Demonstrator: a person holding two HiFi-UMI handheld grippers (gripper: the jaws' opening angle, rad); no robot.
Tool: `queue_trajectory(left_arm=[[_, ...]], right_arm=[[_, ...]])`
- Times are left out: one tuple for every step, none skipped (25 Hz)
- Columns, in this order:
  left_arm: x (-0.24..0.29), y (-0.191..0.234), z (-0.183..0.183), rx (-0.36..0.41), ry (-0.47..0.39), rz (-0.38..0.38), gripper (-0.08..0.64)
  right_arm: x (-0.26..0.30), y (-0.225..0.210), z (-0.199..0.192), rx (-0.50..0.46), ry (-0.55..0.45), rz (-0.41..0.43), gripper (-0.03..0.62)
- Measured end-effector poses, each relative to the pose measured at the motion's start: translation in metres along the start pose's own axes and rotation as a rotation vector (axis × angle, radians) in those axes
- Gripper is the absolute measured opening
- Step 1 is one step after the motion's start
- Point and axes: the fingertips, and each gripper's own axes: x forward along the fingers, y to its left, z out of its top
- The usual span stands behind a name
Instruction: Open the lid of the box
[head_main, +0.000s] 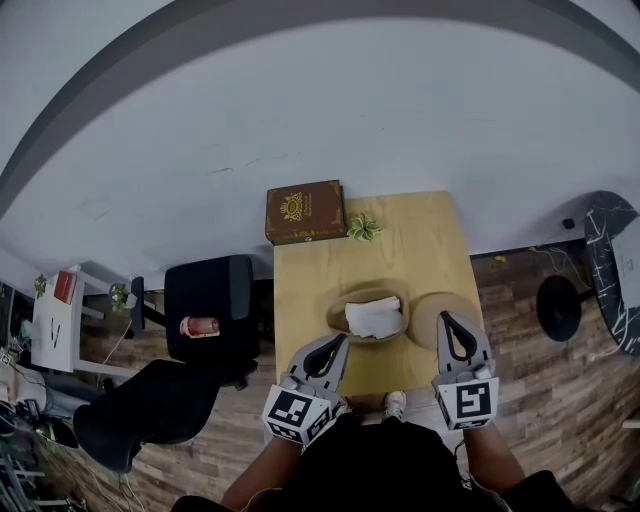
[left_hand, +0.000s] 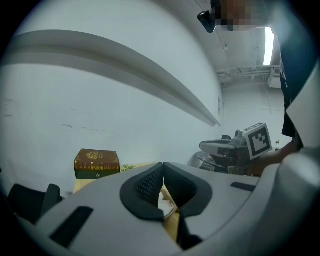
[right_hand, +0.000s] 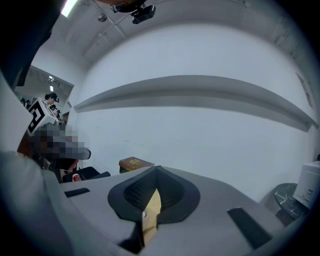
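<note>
I stand at the near edge of a light wooden table (head_main: 420, 250) that is set against a pale wall (head_main: 400, 120) crossed by one grey band. Wood-plank floor (head_main: 540, 400) shows on both sides.

Counted from the largest down: one table; two black chairs (head_main: 205, 295) on the floor to its left; my two grippers; one brown box (head_main: 305, 211) with gold ornament; one wooden bowl (head_main: 370, 293); one round wooden disc (head_main: 425, 315) just right of the bowl; one white cloth (head_main: 375, 318) lying in the bowl; one small green plant (head_main: 363, 228).

The box sits at the table's far left corner, lid down, with the plant just beside its right end. It is well apart from both my grippers.

My left gripper (head_main: 343, 340) hovers near the bowl's near-left rim, jaws closed tip to tip on nothing. My right gripper (head_main: 445, 316) hangs over the disc, jaws likewise pressed together and empty.
</note>
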Motion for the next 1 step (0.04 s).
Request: queue_trajectory(left_arm=[[-0.0004, 0.0006, 0.0001, -0.001, -0.001, 0.002, 0.021]], right_arm=[[-0.0009, 0.0018, -0.0033, 0.010, 0.010, -0.001, 0.018]])
